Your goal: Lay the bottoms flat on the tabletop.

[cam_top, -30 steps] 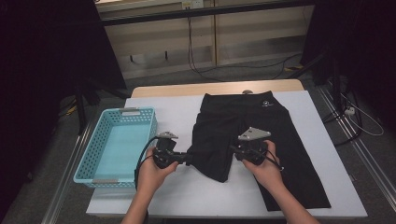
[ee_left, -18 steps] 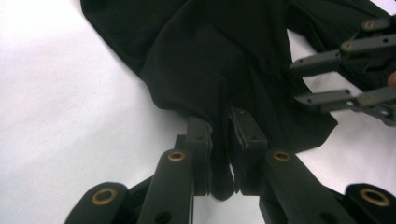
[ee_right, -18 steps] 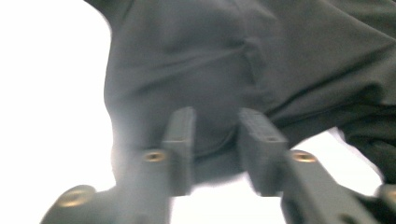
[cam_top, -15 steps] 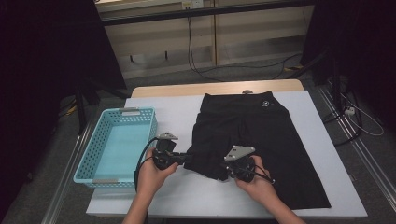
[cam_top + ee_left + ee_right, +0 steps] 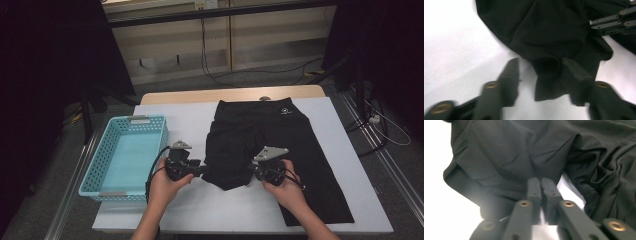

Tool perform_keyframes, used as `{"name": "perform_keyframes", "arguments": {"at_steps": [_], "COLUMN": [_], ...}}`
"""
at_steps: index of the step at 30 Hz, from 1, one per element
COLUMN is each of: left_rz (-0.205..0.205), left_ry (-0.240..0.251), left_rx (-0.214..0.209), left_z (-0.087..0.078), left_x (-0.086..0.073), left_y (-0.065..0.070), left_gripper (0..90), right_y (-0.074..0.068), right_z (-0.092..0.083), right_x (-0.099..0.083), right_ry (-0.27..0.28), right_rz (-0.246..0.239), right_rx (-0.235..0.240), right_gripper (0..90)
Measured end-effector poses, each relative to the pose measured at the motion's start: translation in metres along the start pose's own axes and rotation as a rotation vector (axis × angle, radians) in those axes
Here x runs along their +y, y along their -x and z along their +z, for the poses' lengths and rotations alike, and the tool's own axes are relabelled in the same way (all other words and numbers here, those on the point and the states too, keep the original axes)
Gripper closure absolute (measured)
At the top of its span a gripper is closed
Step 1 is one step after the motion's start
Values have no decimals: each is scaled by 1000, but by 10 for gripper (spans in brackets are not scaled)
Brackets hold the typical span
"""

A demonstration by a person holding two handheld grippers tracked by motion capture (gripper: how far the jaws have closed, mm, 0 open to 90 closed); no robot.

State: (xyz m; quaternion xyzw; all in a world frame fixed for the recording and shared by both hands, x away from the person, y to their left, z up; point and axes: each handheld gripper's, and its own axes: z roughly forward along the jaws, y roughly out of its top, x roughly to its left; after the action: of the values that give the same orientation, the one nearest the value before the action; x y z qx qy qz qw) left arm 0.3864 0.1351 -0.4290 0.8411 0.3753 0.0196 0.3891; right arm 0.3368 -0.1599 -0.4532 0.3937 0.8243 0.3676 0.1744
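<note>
Nearest the person, the folded-over leg of the black shorts (image 5: 235,165) lies on the white table (image 5: 200,210) between the two tools, and everything turns on that hem: it sits just to the right of the left gripper (image 5: 199,170) and just to the left of the right gripper (image 5: 251,174), so both hands are about equally near it. The left gripper's jaws have just been opening and stand apart; in the left gripper view a tongue of the fabric (image 5: 549,82) lies between them, against the inner face of one jaw, but is not pinched. The right gripper (image 5: 541,185) has its jaws pressed together, and in the right gripper view the cloth bunches up around their tips, so I judge it clamped on a fold of the shorts (image 5: 506,157), though how much cloth is caught is hard to tell. The garment's long axis runs away from the person, waistband at the far end near the table's far edge, with the other leg stretched toward the near right corner. Left of the shorts stands the light-blue plastic basket (image 5: 150,125), empty, with bare tabletop between it and the fabric, which gives room to carry the cloth that way.
</note>
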Motion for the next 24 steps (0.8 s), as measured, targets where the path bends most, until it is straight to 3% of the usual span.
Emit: {"name": "perform_keyframes", "arguments": {"at_steps": [4,8,12,15,17,19,21,24], "left_rz": [8,13,22,49,27,24,35,45], "left_ry": [-13,-34,-37,-44,-28,-13,-19,-54], "left_rx": [-7,-10,11,34,27,26,36,20], "left_z": [3,4,7,11,11,11,11,14], "left_x": [-4,-8,-13,-15,-17,-19,-18,-16], "left_y": [2,2,0,-1,-4,-4,-2,4], "left_gripper": [411,485,524,523,541,550,577,705], "right_y": [-4,-9,-15,-21,-25,-28,-29,-27], "right_z": [-5,-16,-23,-21,-16,-12,-10,-10], "right_x": [0,1,0,-5,-9,-12,-13,-13], "right_ry": [18,48,56,28,2,-30,-27,-27], "right_rz": [-20,-32,-37,-34,-23,-52,-74,-100], "right_rx": [-31,-35,-3,68,126,123,114,93], "right_gripper": [690,622,613,592,578,575,579,715]}}
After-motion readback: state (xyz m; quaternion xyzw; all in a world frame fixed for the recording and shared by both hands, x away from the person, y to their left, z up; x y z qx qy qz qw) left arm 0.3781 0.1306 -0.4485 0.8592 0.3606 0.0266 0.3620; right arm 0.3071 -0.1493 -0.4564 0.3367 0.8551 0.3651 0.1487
